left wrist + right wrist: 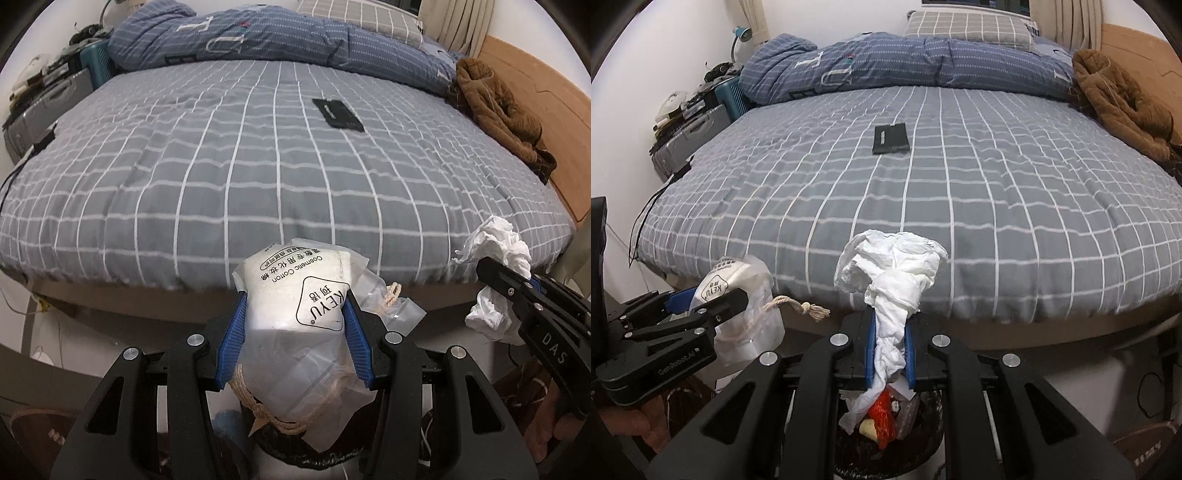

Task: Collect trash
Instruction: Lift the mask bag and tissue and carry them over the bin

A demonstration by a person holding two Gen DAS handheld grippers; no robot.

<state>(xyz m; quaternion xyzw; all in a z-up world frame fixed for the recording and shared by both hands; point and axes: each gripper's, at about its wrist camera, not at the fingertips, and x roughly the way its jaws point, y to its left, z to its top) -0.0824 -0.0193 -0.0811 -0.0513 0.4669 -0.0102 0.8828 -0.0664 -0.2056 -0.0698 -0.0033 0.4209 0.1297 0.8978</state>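
Note:
My left gripper (295, 295) is shut on a clear plastic bag of cosmetic cotton (295, 306) with a rope drawstring (258, 406); its blue pads (232, 339) press both sides of the bag. That bag (735, 291) and the left gripper (713, 299) also show at the lower left of the right wrist view. My right gripper (891, 317) is shut on a crumpled white tissue (890, 273), which also appears as a tissue (495, 254) at the right of the left wrist view. Both loads hang past the bed's near edge, above a black trash bin (923, 443) that holds wrappers and scraps.
A bed with a grey checked sheet (960, 192) fills the view ahead. A black flat pouch (891, 139) lies on it, with a blue quilt (886, 62) at the back and a brown garment (1123, 103) at the right. Suitcases (690, 136) stand at the left.

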